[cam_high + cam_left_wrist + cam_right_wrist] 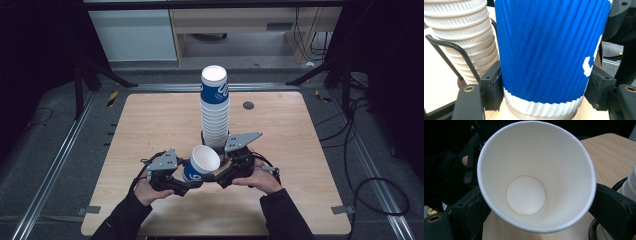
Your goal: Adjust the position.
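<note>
A blue ribbed paper cup (202,162) with a white inside is held tilted over the near middle of the table, mouth up and to the right. My left gripper (192,186) is shut on it low on its blue wall (549,50), a pad pressed on each side. My right gripper (222,177) comes in from the right. In the right gripper view I look straight into the cup (526,195), and the two jaws hug its wall just behind the rim. A tall stack of white ribbed cups (215,115), topped by a blue one, stands right behind.
The stack (466,37) sits in a black wire holder (451,50) on the wooden table (150,125). A small dark disc (248,105) lies at the back right. Metal rails and cables run along the floor on both sides.
</note>
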